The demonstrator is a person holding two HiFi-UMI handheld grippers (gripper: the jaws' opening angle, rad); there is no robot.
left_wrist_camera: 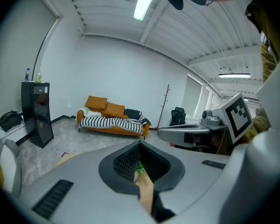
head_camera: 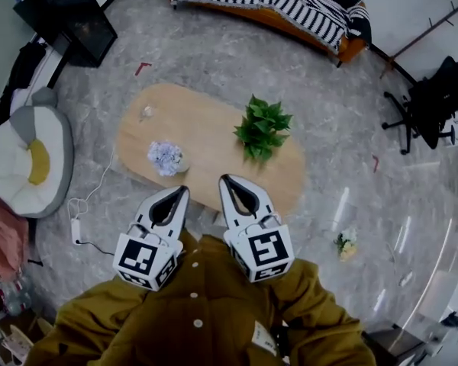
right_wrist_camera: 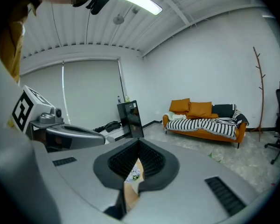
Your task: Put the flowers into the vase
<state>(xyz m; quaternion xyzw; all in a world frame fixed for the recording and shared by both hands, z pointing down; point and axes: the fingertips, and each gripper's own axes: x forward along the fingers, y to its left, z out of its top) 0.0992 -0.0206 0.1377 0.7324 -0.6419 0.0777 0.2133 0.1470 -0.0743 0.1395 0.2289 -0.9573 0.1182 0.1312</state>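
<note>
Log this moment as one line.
left gripper: shut, empty | right gripper: shut, empty | pale flowers: on table | small bouquet: on floor

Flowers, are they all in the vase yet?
Done: unclear; a pale flower bunch and a green plant sit on the table, but I can't make out a vase. In hand: nothing; left gripper and right gripper are shut and empty. Left: a small bunch lies on the floor.
</note>
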